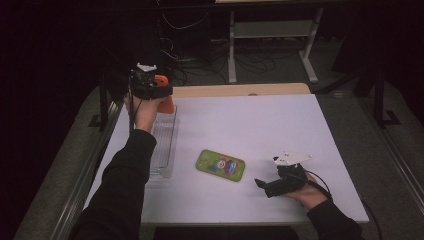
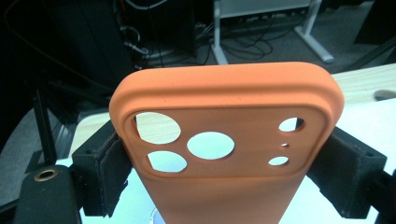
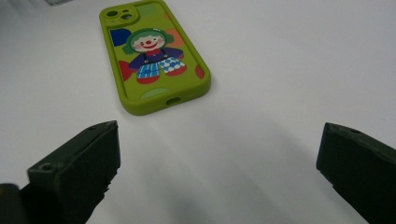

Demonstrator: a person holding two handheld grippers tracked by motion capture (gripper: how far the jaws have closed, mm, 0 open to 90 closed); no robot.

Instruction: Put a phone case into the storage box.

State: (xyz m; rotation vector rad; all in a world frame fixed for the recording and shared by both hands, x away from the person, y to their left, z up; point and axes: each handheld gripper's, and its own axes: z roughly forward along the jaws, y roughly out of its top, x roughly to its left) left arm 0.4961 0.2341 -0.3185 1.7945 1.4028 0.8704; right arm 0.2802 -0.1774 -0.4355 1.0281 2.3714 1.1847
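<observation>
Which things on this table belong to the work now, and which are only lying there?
In the work:
- orange phone case, clamped in the left tongs
- clear tray beneath it
- green clown phone case, faced by the open right tongs

Only lying about:
- cables and table legs on the floor behind
</observation>
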